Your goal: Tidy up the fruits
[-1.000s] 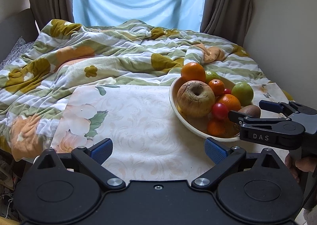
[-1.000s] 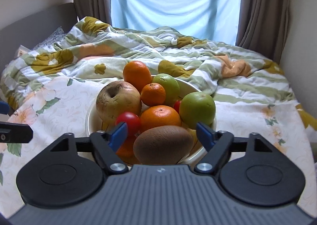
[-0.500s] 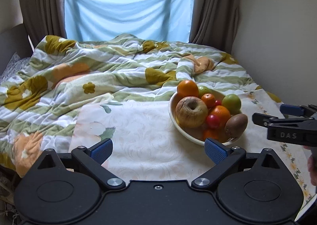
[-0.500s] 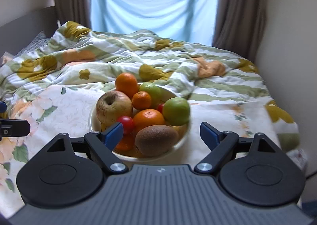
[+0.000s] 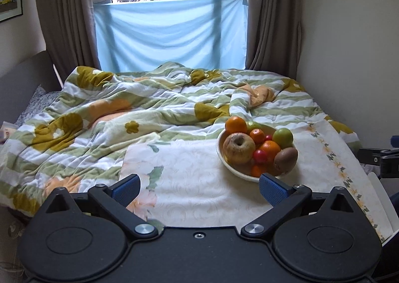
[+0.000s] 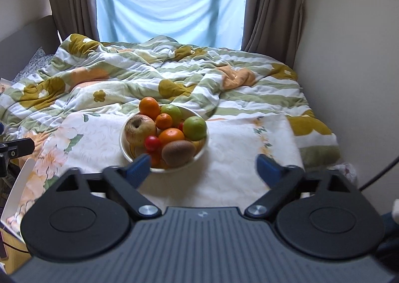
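I hold my left gripper (image 5: pixel 198 189) and right gripper (image 6: pixel 203 167) back from the bowl (image 6: pixel 127 152), both with fingers spread wide and gripping nothing, I judge so I can survey the pile. The bowl sits on the floral cloth (image 6: pixel 232 148) over the bed. It is heaped: 1 wrinkled apple (image 6: pixel 140 129), oranges, green fruits, a kiwi (image 6: pixel 178 153) at the near rim

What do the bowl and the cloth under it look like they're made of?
Bowl: probably glazed ceramic, maybe plastic; smooth cream wall with a slight sheen and a rigid, even rim. Cloth: a soft woven fabric, matte, with a faint woven pattern and printed flowers, lying flat with gentle ripples.
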The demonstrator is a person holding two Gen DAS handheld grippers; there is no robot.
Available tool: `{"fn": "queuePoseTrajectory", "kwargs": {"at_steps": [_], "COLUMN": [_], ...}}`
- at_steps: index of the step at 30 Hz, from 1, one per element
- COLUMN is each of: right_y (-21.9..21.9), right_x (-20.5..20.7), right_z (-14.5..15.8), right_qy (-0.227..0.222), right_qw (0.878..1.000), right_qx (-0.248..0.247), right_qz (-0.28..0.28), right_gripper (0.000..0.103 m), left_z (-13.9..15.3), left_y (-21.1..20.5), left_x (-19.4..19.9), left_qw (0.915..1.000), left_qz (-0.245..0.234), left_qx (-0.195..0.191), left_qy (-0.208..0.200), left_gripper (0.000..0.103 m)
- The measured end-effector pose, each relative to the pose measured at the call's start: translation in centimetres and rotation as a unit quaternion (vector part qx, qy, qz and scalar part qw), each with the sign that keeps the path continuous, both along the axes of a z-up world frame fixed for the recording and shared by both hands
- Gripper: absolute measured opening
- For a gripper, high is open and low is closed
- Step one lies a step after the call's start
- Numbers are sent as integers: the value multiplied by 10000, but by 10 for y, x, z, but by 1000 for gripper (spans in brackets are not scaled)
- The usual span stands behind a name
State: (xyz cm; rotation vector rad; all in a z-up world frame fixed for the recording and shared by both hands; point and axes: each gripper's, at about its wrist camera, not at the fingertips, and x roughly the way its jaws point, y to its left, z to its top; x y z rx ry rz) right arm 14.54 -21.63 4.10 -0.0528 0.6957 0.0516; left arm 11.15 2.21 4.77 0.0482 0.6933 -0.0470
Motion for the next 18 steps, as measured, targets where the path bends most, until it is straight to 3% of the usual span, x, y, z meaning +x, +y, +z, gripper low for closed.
{"fn": "queuePoseTrajectory", "kwargs": {"at_steps": [10,18], "right_y": [-18,-20], "right_x": [-46,-56], "right_z": [-14,-25], "right_qy": [399,504], "right_qw": [9992,9987], "right_qx": [-28,17], "right_qz": [-83,-81], "right_gripper": [103,103], "left_z": [-14,-17], "left_y": [-24,-30], "left_x": [-37,-41], "left_qw": [9997,9997], "left_qz": [65,110], "left_qx": [-49,-73], "left_qy": [226,220], "left_gripper": [103,103]}}
